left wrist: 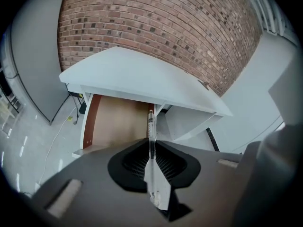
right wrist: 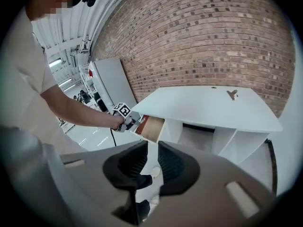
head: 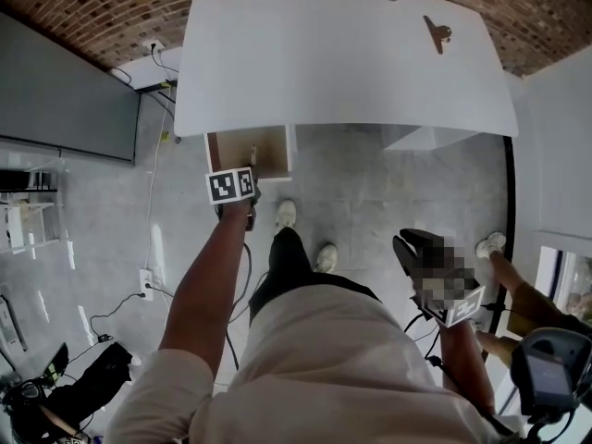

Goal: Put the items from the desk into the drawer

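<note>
A white desk (head: 342,63) carries a small brown clip (head: 437,32) near its far right. Under its left end a wooden drawer (head: 250,151) stands pulled out. My left gripper (head: 233,185) hovers just in front of that drawer, shut on a clear pen (left wrist: 151,126) that points into the drawer (left wrist: 118,117). My right gripper (head: 416,248) hangs low on the right, far from the desk. In the right gripper view its jaws (right wrist: 152,162) stand a narrow gap apart with nothing between them. That view also shows the clip (right wrist: 232,94) on the desk.
A grey panel (head: 55,91) stands to the left, with cables and a floor socket (head: 145,280) beside it. Someone else's feet (head: 490,245) are at the right edge. My own shoes (head: 287,213) stand before the drawer. A brick wall (left wrist: 165,27) backs the desk.
</note>
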